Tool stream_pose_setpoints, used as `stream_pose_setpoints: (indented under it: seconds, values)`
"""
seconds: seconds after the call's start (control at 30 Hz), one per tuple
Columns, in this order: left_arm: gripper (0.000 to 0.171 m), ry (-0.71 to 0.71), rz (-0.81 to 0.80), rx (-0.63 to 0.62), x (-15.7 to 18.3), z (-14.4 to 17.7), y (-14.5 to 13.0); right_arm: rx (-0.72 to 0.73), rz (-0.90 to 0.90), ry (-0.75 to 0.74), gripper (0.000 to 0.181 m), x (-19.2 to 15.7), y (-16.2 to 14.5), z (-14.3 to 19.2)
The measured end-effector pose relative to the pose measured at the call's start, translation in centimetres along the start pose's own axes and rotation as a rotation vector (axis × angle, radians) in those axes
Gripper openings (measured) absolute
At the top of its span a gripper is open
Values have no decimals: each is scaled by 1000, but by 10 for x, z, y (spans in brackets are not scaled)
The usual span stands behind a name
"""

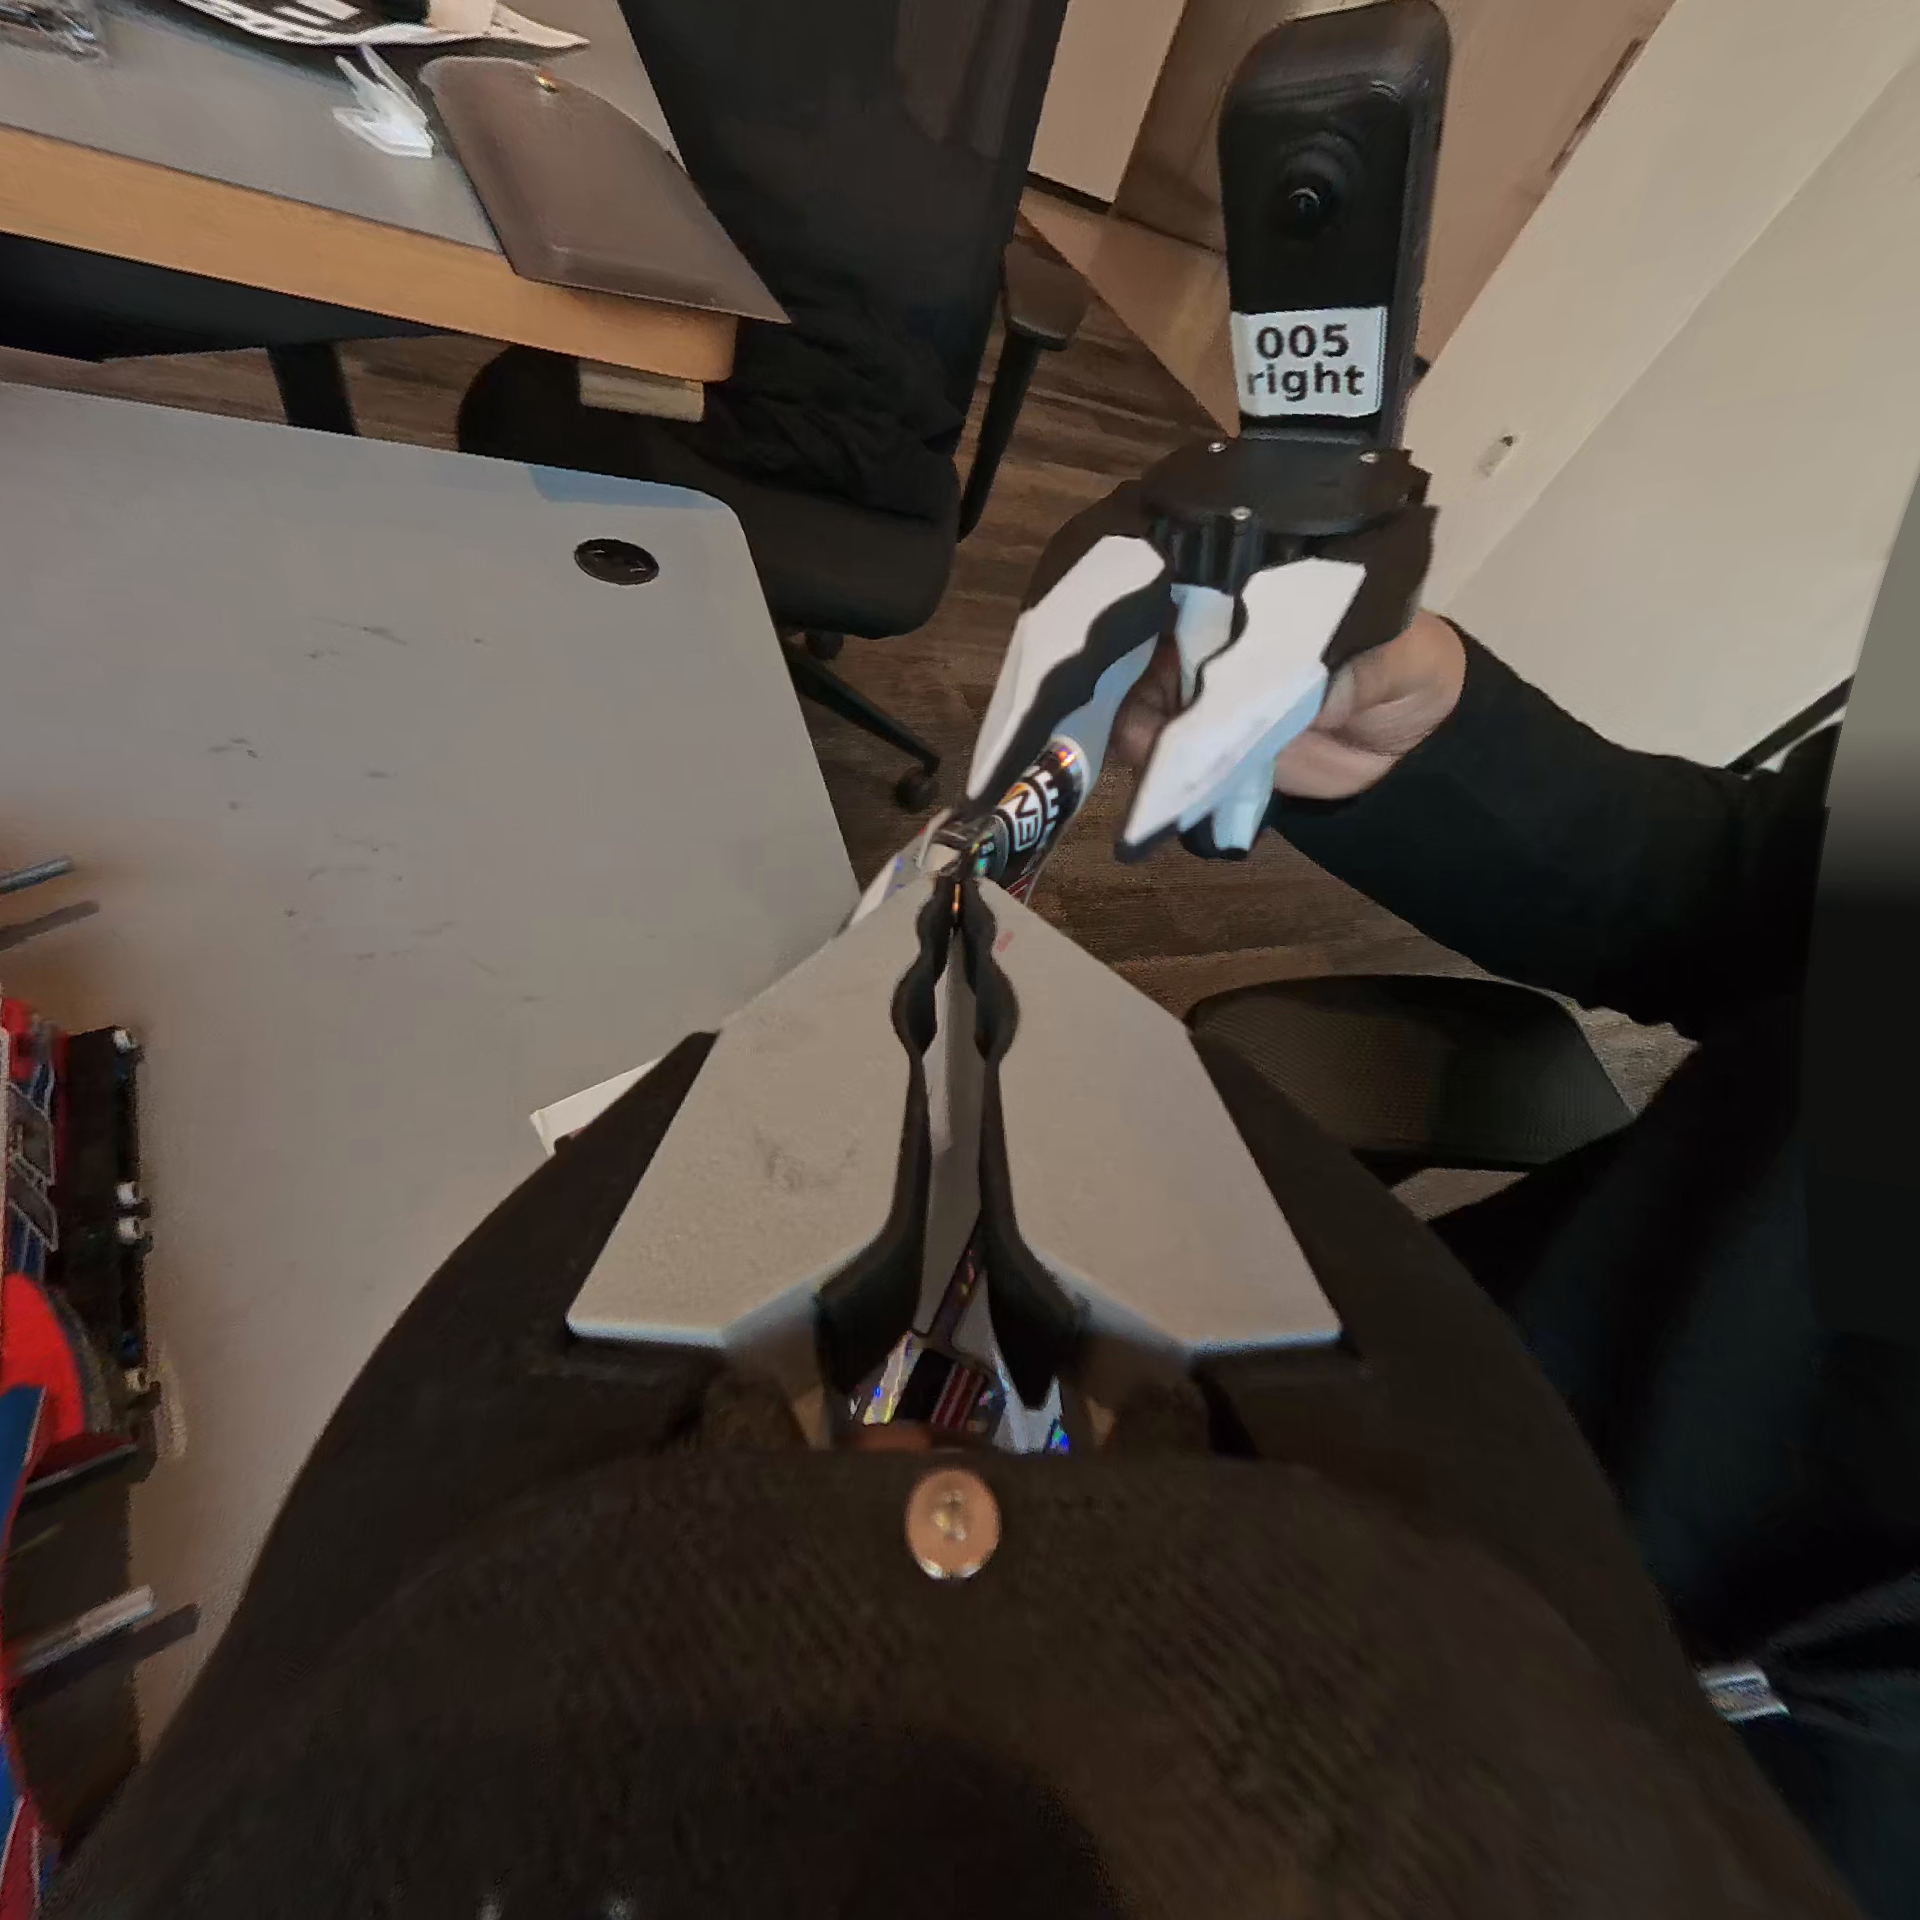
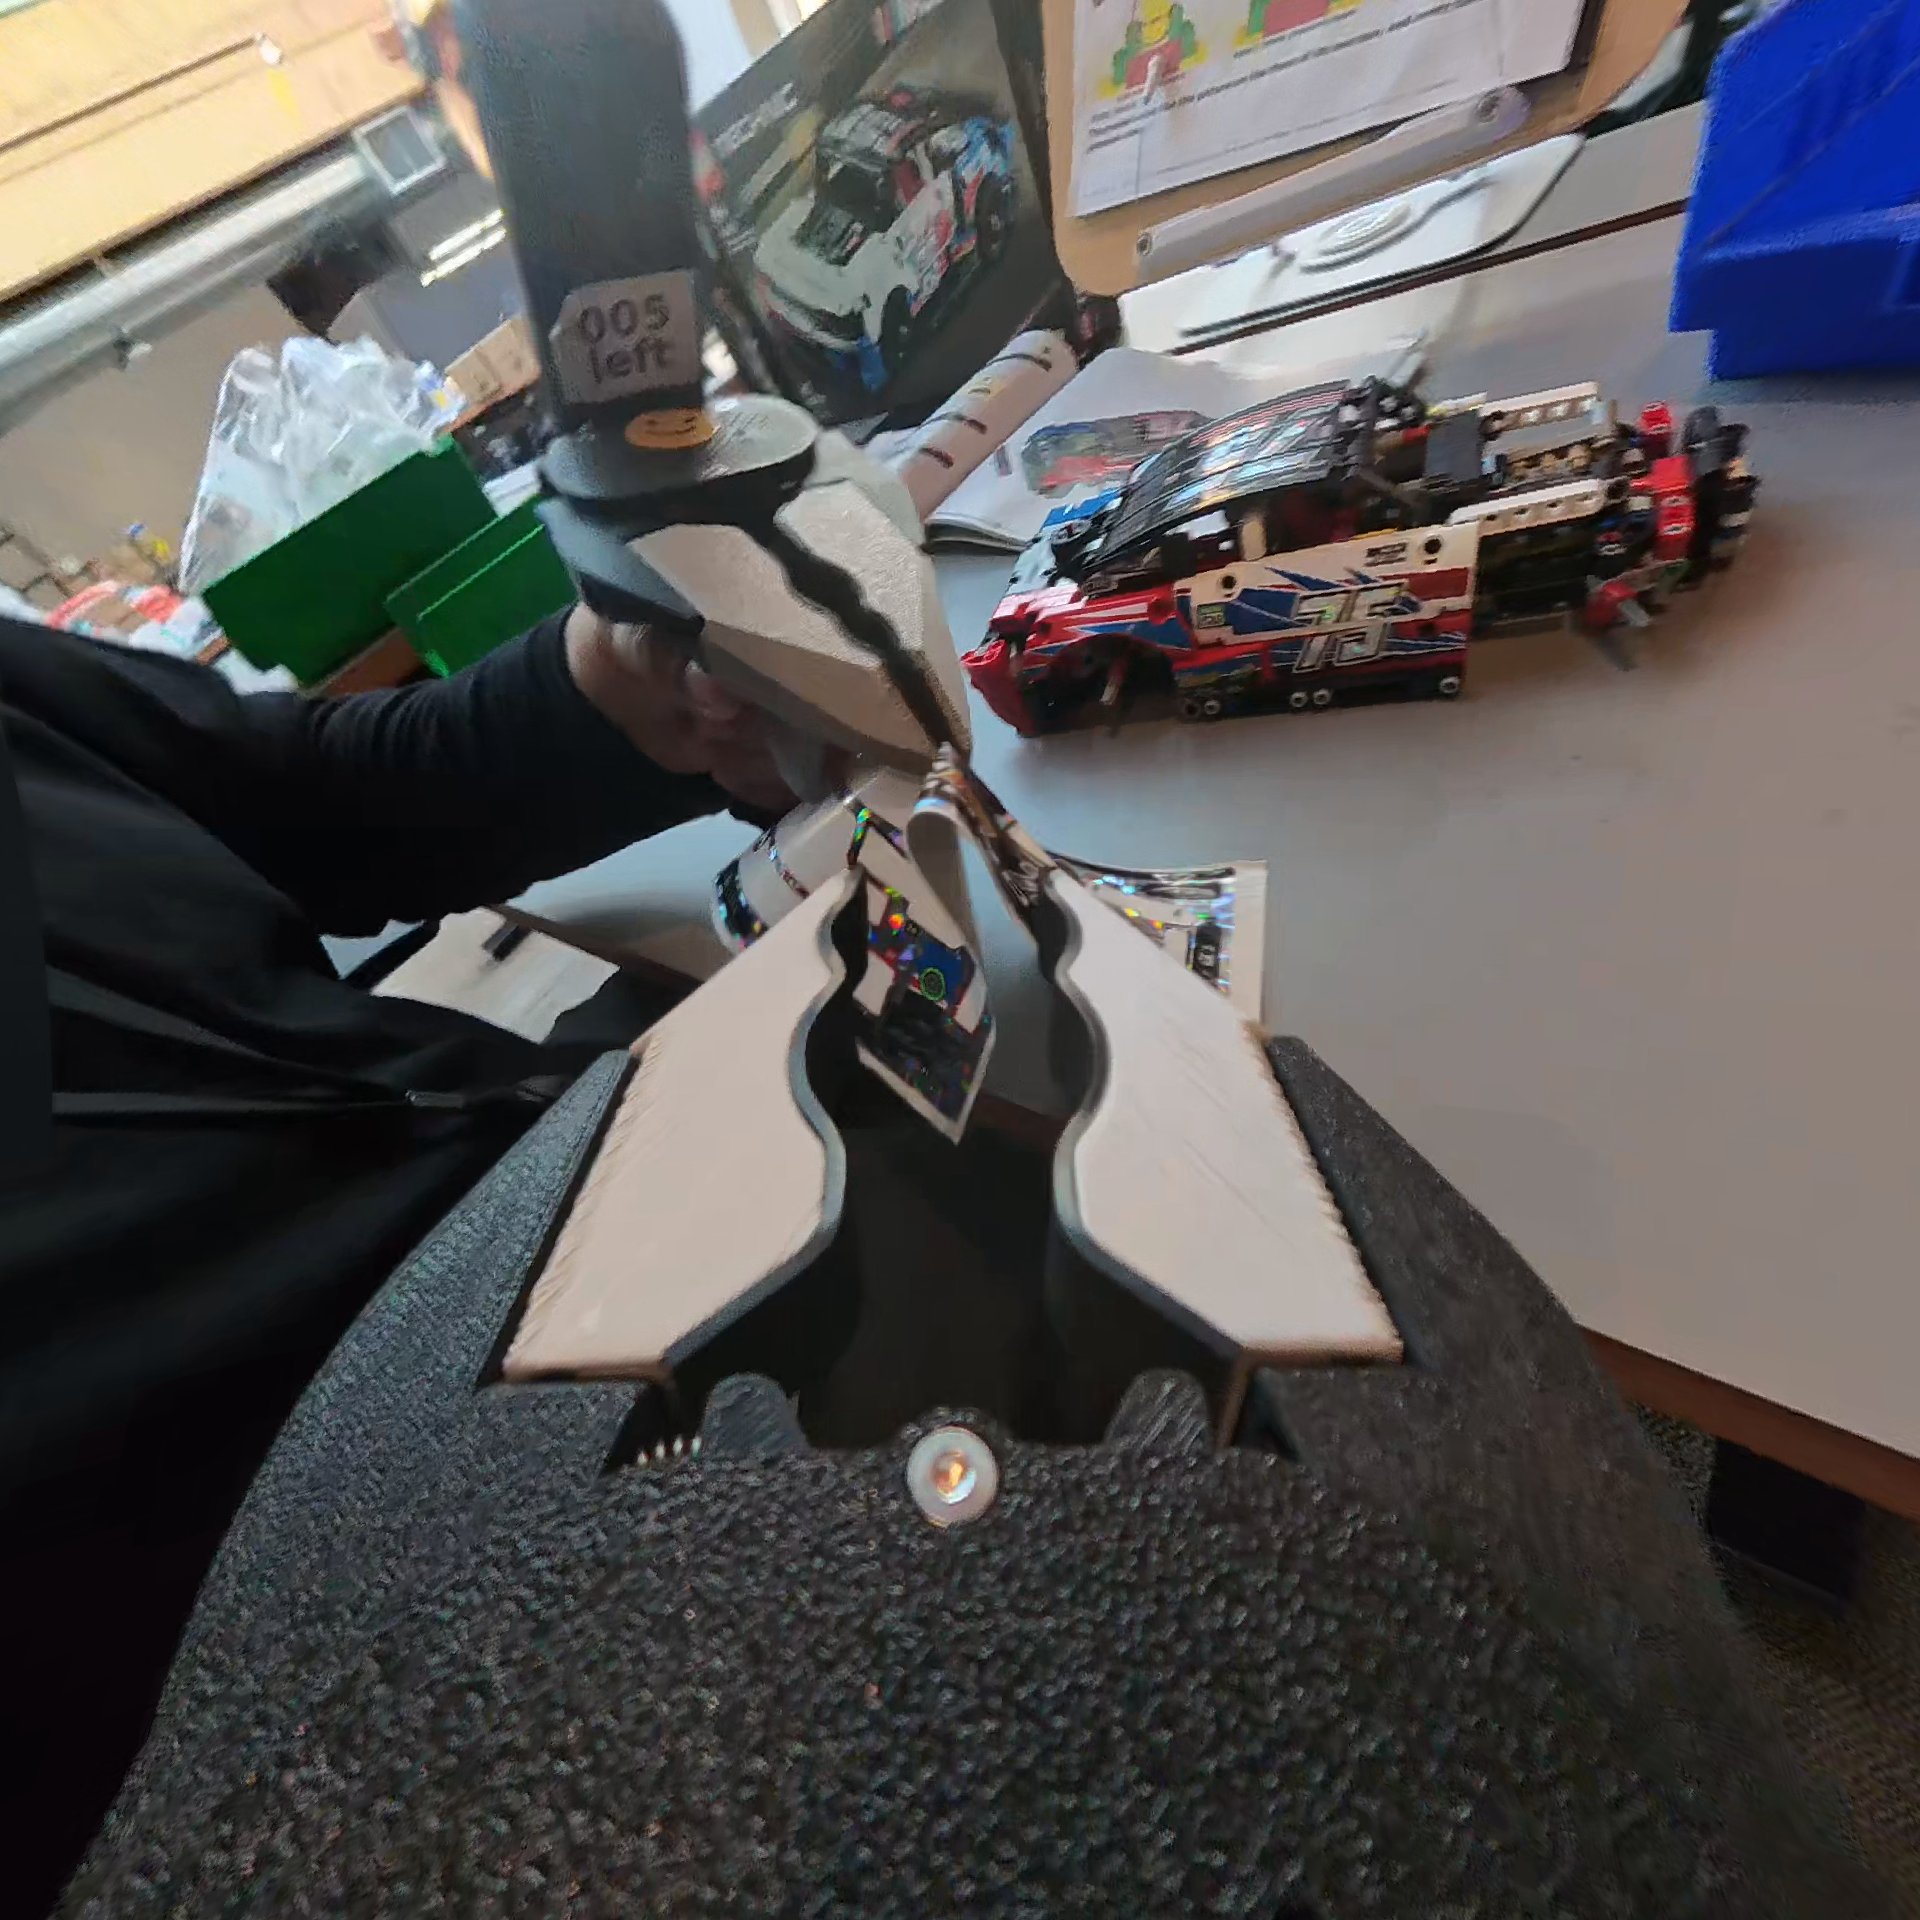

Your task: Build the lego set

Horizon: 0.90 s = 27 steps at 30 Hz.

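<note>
My left gripper point(image 1: 956, 909) is shut on a shiny sticker sheet point(image 1: 1039, 795), held in the air off the table's edge. It also shows in the right wrist view point(image 2: 935, 743), pinching the sheet's top. The sheet point(image 2: 925, 987) hangs curled between the fingers of my right gripper point(image 2: 951, 883), which is open. In the left wrist view the right gripper point(image 1: 1055, 821) has one finger against the sheet. The partly built red, white and blue lego car point(image 2: 1299, 592) stands on the grey table point(image 2: 1558, 987). It also shows at the left edge of the left wrist view point(image 1: 42, 1195).
A second sticker sheet point(image 2: 1195, 925) lies at the table edge. Behind the car are an open instruction booklet point(image 2: 997, 457), the set's box point(image 2: 883, 208) and a blue bin point(image 2: 1818, 187). Green bins point(image 2: 353, 582) stand at the left. A black office chair point(image 1: 862, 468) stands beyond the table.
</note>
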<state>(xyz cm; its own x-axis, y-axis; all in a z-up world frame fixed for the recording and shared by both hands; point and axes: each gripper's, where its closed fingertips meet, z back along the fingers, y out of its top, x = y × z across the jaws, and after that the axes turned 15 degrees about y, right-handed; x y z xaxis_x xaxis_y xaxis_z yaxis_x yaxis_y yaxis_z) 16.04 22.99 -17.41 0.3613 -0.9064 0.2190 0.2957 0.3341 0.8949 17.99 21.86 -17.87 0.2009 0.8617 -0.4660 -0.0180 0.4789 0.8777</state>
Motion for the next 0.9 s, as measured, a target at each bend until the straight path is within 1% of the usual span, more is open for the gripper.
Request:
stream_pose_setpoints:
  seconds: [0.13,0.23,0.3,0.33,0.37,0.43,0.5,0.6,0.67,0.7,0.83,0.9]
  values:
    - [0,20,52,48,-5,7,12,67,-21,-54,31,4,8,19]
    - [0,14,82,62,-6,10,16,18,-15,-34,30,-6,1,15]
    - [0,40,83,59,-9,9,15,-35,-20,-36,34,-9,-6,9]
    - [0,70,77,52,-14,7,14,-42,-13,-71,37,-5,-5,11]
    - [0,83,78,55,-17,7,14,-33,3,-114,37,-2,-1,17]
    - [0,89,126,86,-21,10,19,0,24,-142,29,-3,9,28]
    - [0,79,160,105,-23,13,24,1,27,-104,28,-11,11,28]
    - [0,10,173,104,-11,14,26,-40,47,-46,30,-14,5,8]
    - [0,-11,159,90,-4,12,24,-24,72,11,30,-16,10,-8]
    - [0,-6,142,82,-2,10,22,-4,76,54,27,-18,14,-14]
    - [3,0,29,71,9,12,16,77,-4,179,0,-16,20,-25]
    - [1,37,-57,78,9,14,14,108,-48,216,0,-14,19,-26]
